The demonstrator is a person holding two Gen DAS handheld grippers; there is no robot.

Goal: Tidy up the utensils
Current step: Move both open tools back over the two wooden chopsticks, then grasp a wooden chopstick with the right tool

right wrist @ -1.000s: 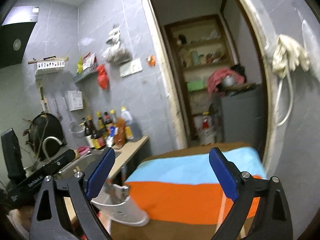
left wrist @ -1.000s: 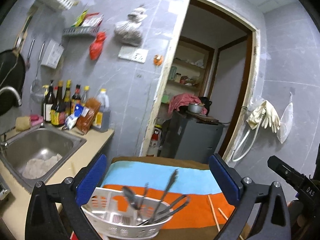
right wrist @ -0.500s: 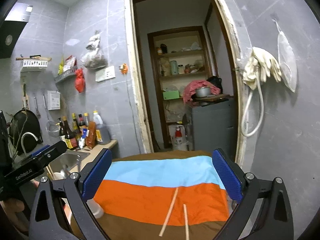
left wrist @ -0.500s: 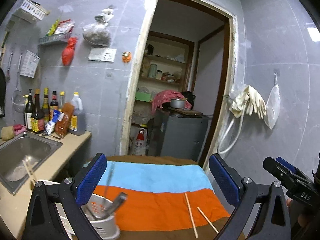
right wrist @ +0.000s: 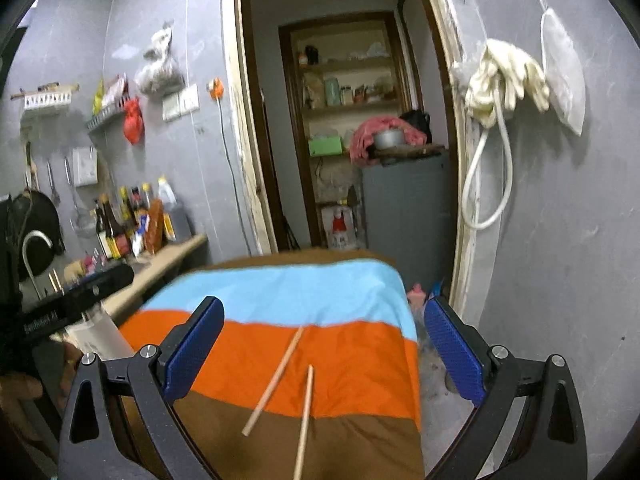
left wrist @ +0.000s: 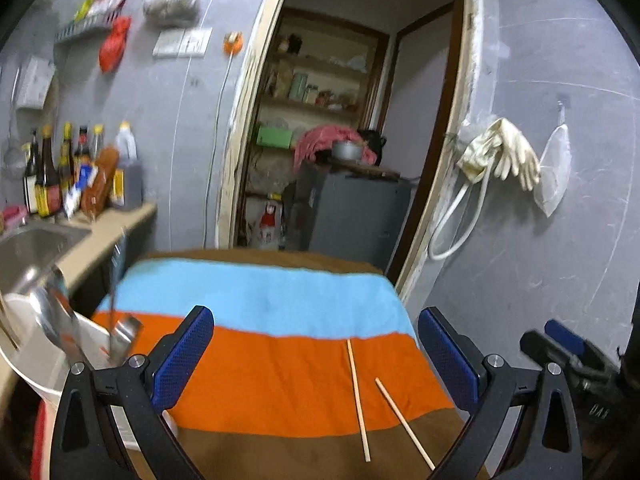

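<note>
Two wooden chopsticks [left wrist: 358,384] lie loose on the striped blue, orange and brown cloth [left wrist: 260,304], near its right side; they also show in the right wrist view [right wrist: 276,380]. A white utensil holder [left wrist: 48,356] with metal spoons [left wrist: 54,320] stands at the cloth's left edge. My left gripper [left wrist: 320,360] is open and empty above the cloth. My right gripper [right wrist: 320,352] is open and empty, just above the chopsticks. The other gripper's body shows in each view [left wrist: 572,364], [right wrist: 68,296].
A counter with a steel sink [left wrist: 28,248] and several sauce bottles [left wrist: 60,172] runs along the left. An open doorway [left wrist: 344,140] with shelves and a grey cabinet [left wrist: 352,212] lies behind the table. Gloves and a hose [left wrist: 496,160] hang on the right wall.
Both cameras have swung right and down: the holder slid to the left edge of the left view, and the chopsticks came in and now lie between the right gripper's fingers.
</note>
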